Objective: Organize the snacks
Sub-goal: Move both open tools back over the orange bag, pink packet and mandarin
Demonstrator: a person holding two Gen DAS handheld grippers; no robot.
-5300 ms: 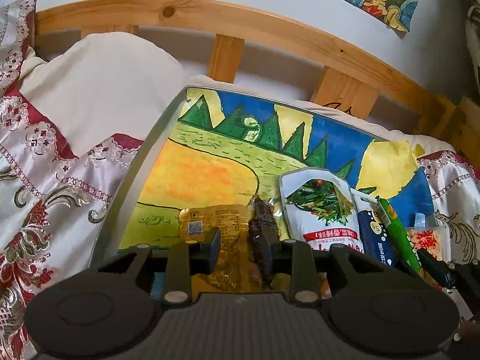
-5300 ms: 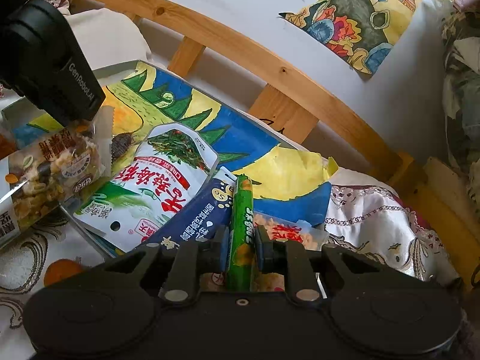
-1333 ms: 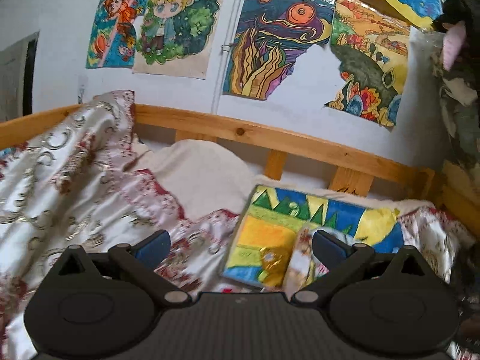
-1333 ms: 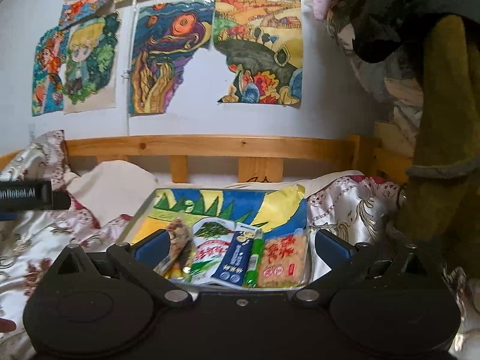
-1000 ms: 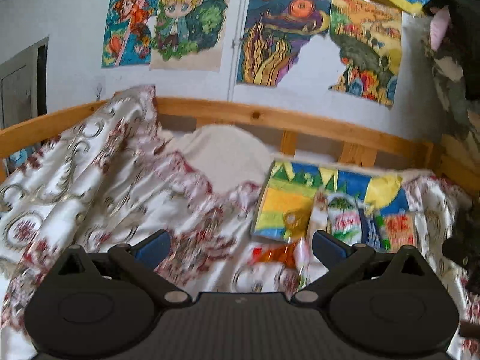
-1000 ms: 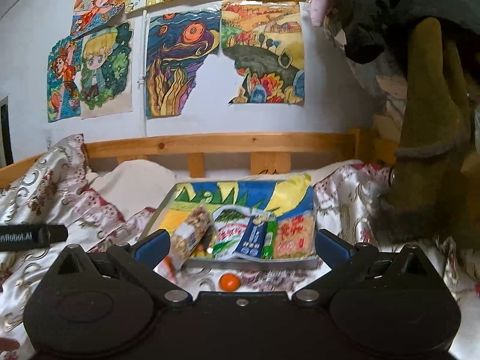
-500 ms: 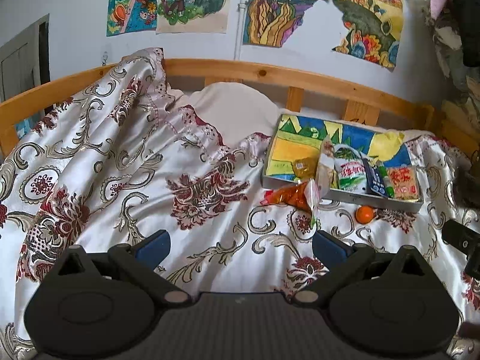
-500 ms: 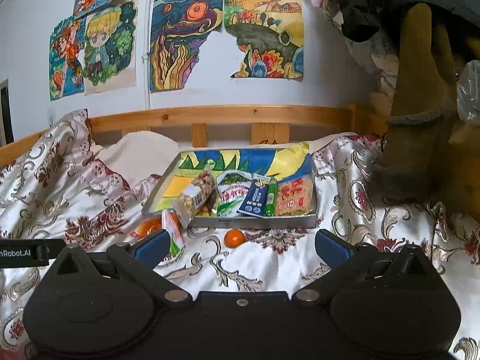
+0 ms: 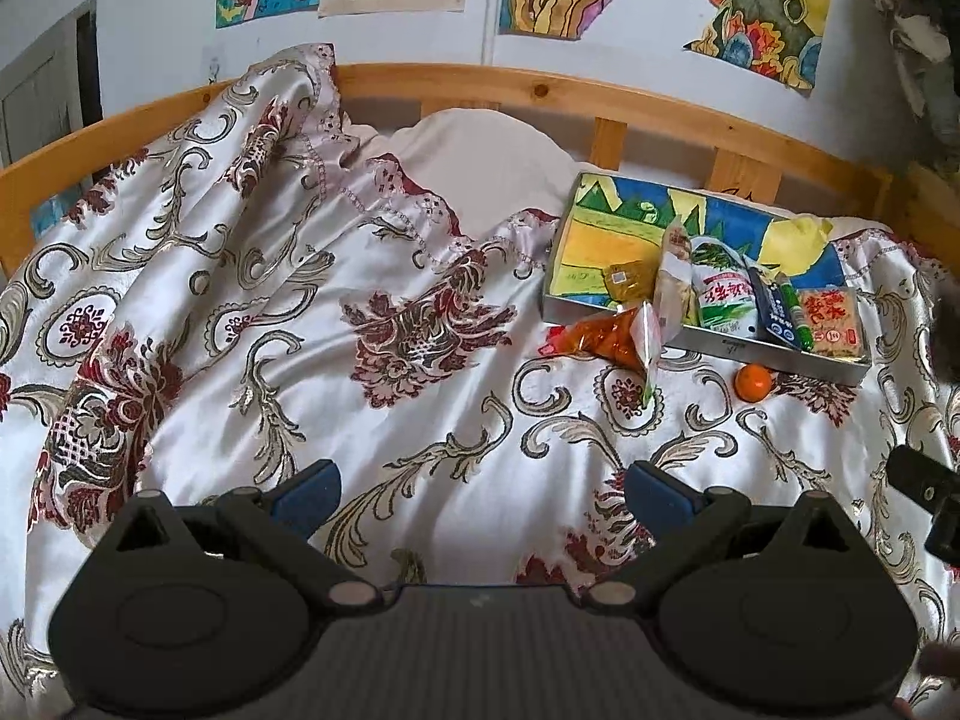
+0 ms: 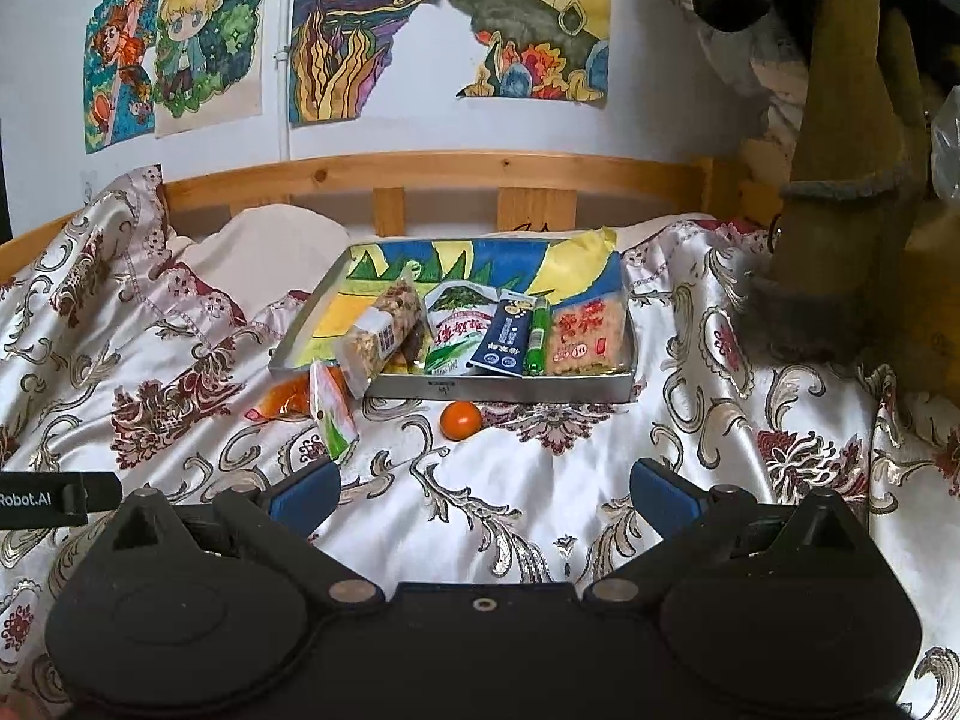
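Observation:
A shallow metal tray (image 10: 510,387) (image 9: 774,354) with a painted lining lies on the bed. Inside it sit a green-and-white pouch (image 10: 459,327), a dark blue packet (image 10: 507,333), a green stick (image 10: 537,336) and a rice-cracker pack (image 10: 585,333). A nut bar pack (image 10: 381,339) leans over the tray's front left rim. An orange-filled bag (image 10: 327,399) (image 9: 618,336) and a small orange (image 10: 461,419) (image 9: 753,382) lie on the cover in front of the tray. My left gripper (image 9: 480,495) and right gripper (image 10: 483,495) are both open, empty, and well back from the tray.
A satin bedcover (image 9: 300,330) with red and gold flowers spreads over the bed. A cream pillow (image 9: 480,156) lies by the wooden headboard (image 10: 450,171). Drawings hang on the wall (image 10: 360,30). A plush toy and clothes (image 10: 852,180) crowd the right side.
Both grippers let go of their snacks, opened wide and pulled back from the tray. The green stick now lies in the tray, and the view keeps widening.

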